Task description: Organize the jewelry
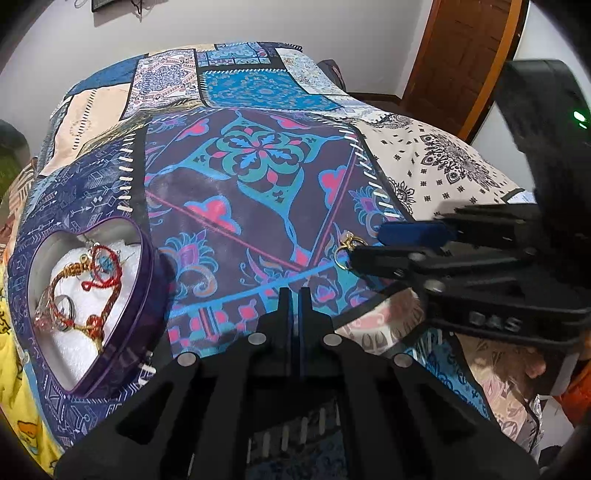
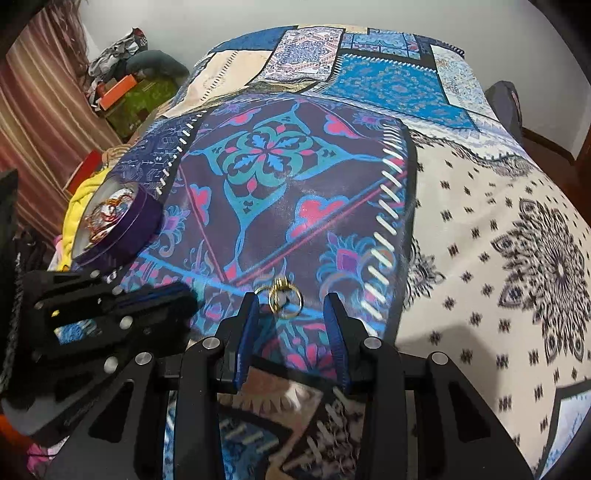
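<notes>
A large bed covered by a patchwork-print bedspread (image 1: 255,177) in blue, purple, pink and cream fills most of both views. Behind it stands a plain white wall (image 1: 332,26), with a brown wooden door (image 1: 461,59) at the right in the left wrist view. In the right wrist view, a striped reddish-brown curtain (image 2: 40,103) hangs at the left, beside a heap of clutter that includes a green box (image 2: 140,99) and an orange box (image 2: 118,90). The light is even and soft.
</notes>
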{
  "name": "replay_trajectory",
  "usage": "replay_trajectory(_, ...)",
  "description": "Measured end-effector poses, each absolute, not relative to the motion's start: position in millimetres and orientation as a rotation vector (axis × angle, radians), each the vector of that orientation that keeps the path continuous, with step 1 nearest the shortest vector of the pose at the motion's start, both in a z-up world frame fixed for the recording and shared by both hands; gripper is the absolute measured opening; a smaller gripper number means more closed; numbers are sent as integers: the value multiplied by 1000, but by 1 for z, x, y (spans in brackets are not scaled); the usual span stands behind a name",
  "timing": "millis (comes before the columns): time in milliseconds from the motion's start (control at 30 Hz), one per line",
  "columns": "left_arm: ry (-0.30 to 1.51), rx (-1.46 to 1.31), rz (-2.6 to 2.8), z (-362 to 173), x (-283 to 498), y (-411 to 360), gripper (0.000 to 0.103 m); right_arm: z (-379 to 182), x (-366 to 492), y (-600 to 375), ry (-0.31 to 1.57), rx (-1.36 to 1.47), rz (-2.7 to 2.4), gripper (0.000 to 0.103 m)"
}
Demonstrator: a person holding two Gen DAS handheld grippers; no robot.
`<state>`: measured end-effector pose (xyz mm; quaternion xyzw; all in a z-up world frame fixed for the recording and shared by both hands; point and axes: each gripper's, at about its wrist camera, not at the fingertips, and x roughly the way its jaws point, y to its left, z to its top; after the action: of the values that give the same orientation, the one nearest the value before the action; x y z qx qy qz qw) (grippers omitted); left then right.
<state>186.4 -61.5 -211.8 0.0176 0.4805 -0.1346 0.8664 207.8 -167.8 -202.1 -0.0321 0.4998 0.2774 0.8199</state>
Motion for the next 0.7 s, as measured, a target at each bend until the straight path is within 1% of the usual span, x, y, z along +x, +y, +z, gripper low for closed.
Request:
replay_trajectory(100, 1006, 32, -286, -213, 186, -61, 2, -203, 211, -166, 1064, -79, 585, 33)
replay_trajectory(133, 1005, 27, -287, -213, 186, -60, 2, -203, 211, -166, 1063, -82, 583, 31)
replay_trajectory(167, 1005, 21, -288, -213, 186, -60, 2, -204, 210, -165, 1058, -97, 574, 29)
replay_trajectory(233, 1002, 14, -290, -214, 186, -59, 2, -204, 208, -163, 1046, -122, 550, 17)
replay_trajectory(467, 1002, 22, -296, -213, 184, -61, 2, -198, 208, -170, 1041, -63, 563, 17)
replay_trajectory(567, 1006, 24, -302, -213, 184, -62, 5, -188, 204, -173, 1015, -40, 563, 17)
replay_trajectory(667, 1013, 18, -313, -212, 185, -64, 11, -178, 202, -177, 987, -25, 559, 17)
replay_trajectory(700, 1016, 11, -319, -212, 186, -65, 16, -175, 202, -179, 979, -23, 554, 17)
